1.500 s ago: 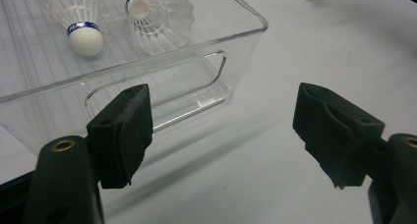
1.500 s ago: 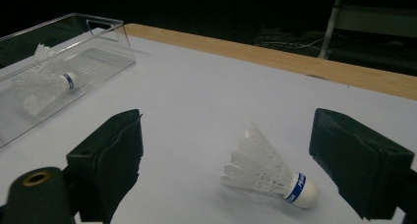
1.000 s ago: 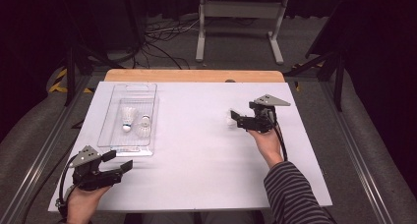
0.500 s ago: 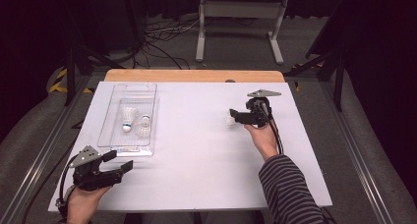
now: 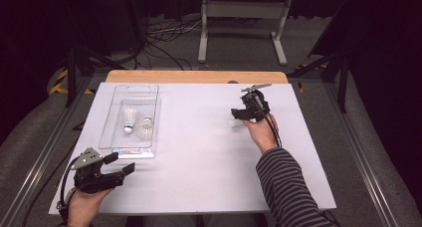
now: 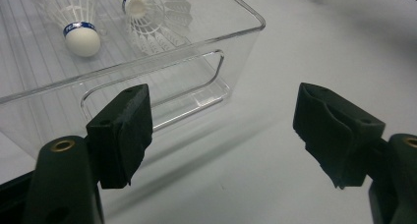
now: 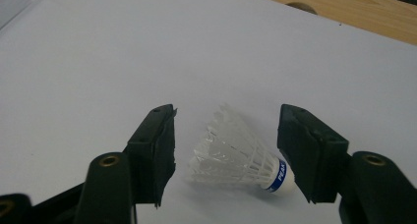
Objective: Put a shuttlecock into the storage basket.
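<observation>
A white shuttlecock (image 7: 241,155) with a blue band lies on its side on the white mat, right of centre (image 5: 234,122). My right gripper (image 7: 227,121) straddles it, one jaw on each side. The jaws have just been closing, and a gap still shows on the feather side. In the high view the right gripper (image 5: 238,115) points left, held by a hand in a striped sleeve. My left gripper (image 5: 121,163) rests open at the front left, empty (image 6: 221,94), just before a clear plastic tray (image 6: 172,71).
The clear tray (image 5: 107,137) at the left holds two shuttlecocks (image 5: 130,120) (image 5: 146,128). The white mat (image 5: 199,162) covers most of the table, with a wooden strip (image 5: 199,76) along the far edge. Metal rails run along both sides.
The right gripper has shifted a little left and rolled, bringing its jaws around the shuttlecock, and the jaws stand narrower. The left gripper has stayed put.
</observation>
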Motion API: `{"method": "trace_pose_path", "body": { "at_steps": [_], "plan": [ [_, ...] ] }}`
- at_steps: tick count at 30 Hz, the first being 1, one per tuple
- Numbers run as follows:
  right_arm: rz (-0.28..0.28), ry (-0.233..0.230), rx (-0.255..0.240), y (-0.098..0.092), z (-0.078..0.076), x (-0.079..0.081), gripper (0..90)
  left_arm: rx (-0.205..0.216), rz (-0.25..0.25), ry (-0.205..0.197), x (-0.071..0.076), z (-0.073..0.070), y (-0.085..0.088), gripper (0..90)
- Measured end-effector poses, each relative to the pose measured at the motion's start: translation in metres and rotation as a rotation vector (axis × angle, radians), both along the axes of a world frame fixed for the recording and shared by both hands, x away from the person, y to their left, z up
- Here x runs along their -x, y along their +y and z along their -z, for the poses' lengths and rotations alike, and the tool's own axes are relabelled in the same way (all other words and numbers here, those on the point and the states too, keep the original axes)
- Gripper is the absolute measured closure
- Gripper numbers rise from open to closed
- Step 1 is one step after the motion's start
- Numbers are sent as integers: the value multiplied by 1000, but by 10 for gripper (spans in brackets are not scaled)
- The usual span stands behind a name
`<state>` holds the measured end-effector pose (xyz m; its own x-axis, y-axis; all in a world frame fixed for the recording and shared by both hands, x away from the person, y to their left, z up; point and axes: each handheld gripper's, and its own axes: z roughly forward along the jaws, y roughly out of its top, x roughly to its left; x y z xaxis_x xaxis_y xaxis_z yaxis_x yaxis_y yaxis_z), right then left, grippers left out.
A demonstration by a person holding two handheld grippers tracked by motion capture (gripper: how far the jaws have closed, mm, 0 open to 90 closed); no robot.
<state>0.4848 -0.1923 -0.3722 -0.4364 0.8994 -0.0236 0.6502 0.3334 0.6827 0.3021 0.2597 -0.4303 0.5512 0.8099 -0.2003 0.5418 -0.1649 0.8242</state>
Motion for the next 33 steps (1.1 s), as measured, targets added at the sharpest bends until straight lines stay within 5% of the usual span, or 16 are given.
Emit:
{"method": "trace_pose_path", "body": {
  "at_steps": [19,33],
  "plan": [
    [-4,71,129,18,7,-14,592,4,-1,5,0,0,0,239],
    [4,136,135,19,14,-18,744,-3,6,8,0,0,0,238]
  ]
}}
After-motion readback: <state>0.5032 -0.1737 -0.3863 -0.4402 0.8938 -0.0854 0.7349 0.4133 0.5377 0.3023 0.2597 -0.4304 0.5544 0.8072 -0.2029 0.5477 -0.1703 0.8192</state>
